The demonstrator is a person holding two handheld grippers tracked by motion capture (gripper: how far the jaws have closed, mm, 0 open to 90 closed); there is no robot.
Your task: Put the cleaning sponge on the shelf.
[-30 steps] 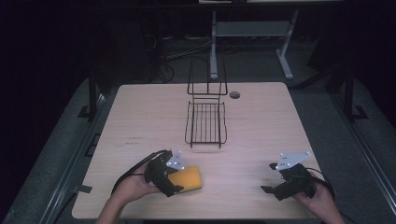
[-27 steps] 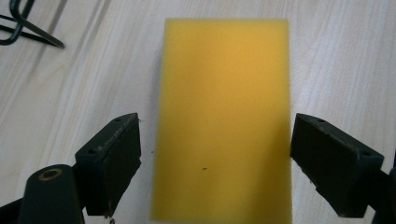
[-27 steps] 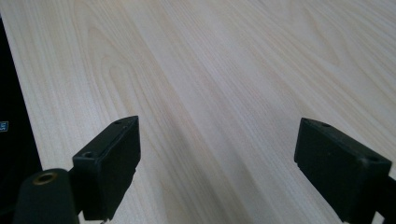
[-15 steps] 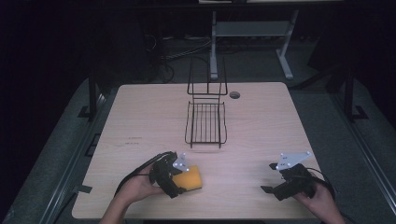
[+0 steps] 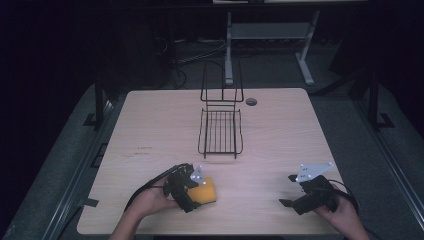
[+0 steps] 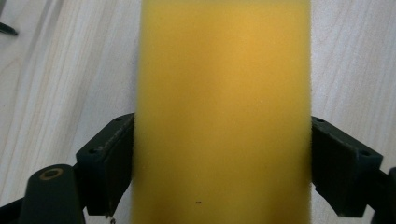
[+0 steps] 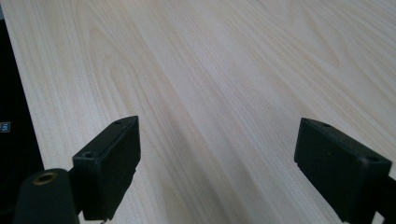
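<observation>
Since a second ago, when our left gripper (image 5: 192, 192) stood beside the yellow rectangular foam sponge (image 5: 206, 190), its jaws now touch both sponge flanks on the pale wooden table (image 5: 280, 135), suggesting a lift; our right gripper (image 5: 300, 197) hovers wide open, empty.

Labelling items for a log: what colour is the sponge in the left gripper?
Yellow-orange sponge, clearest in the left gripper view.
</observation>
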